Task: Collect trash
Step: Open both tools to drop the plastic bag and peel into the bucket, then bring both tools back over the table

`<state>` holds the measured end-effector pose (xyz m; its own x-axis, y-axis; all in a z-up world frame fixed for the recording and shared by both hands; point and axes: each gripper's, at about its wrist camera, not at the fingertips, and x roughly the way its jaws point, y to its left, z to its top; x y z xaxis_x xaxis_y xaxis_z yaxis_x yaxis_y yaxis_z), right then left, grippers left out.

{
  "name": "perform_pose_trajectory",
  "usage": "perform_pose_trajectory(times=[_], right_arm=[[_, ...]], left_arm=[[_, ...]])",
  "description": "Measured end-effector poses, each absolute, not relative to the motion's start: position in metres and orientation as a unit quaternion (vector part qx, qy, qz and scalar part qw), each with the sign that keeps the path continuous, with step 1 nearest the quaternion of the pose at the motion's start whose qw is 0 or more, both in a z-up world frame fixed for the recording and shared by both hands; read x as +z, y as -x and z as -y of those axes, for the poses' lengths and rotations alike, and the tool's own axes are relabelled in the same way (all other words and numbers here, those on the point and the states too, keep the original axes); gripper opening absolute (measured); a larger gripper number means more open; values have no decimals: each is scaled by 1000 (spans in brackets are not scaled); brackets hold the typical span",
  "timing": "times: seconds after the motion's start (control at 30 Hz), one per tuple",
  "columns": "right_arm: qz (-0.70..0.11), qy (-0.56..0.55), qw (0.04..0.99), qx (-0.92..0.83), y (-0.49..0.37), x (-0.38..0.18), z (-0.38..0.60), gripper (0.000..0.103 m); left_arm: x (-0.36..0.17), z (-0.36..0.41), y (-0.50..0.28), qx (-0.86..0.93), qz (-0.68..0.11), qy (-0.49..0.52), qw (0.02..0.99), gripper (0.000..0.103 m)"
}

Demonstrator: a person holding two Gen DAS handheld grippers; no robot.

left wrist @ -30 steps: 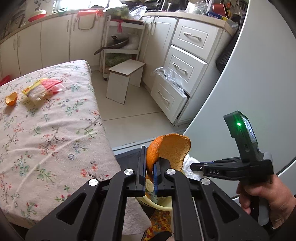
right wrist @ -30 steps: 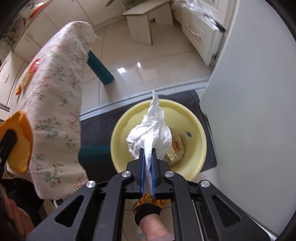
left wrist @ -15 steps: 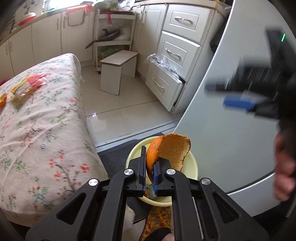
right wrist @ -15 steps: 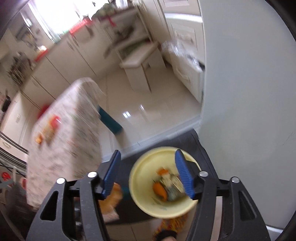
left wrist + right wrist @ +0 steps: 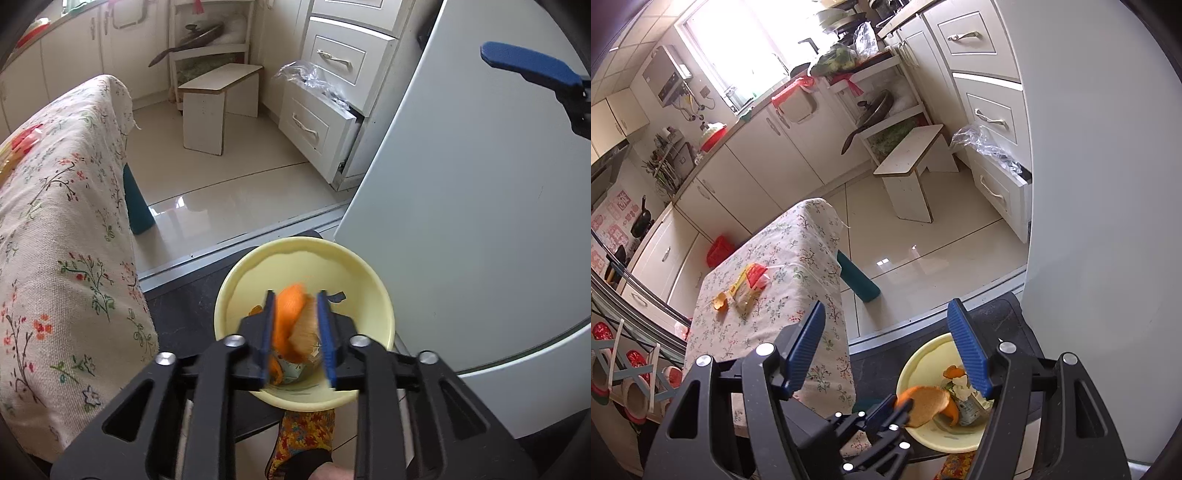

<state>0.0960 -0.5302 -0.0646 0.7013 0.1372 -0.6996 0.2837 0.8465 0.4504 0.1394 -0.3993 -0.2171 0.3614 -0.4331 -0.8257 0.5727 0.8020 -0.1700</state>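
Orange peel [image 5: 291, 314] drops between the left gripper [image 5: 294, 332]'s opening jaws, poised over the yellow bowl [image 5: 354, 266] so it lands inside; the right gripper [image 5: 886, 347] hangs wide, empty, above

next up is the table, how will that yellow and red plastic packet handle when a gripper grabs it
The plastic packet looks like thin film lying flat on the tablecloth, so it is probably floppy and will crumple between the pads. It seems light for its size. Its glossy wrap may be slippery, so a pinch at an edge could slide.
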Motion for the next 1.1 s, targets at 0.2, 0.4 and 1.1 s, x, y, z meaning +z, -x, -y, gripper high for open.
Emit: perform_pose_trajectory(times=[0.2,0.4,1.1], right_arm=[[-379,-276,882,-38,-96,-61,527,68],[-371,-273,886,-44,-98,-58,524,72],[-340,-197,919,-22,-113,-35,461,76]], left_arm=[[-205,389,-136,-300,-465,-65,831,44],[-182,368,-126,-295,-442,-58,845,59],[-109,218,-118,-201,-374,-5,906,79]])
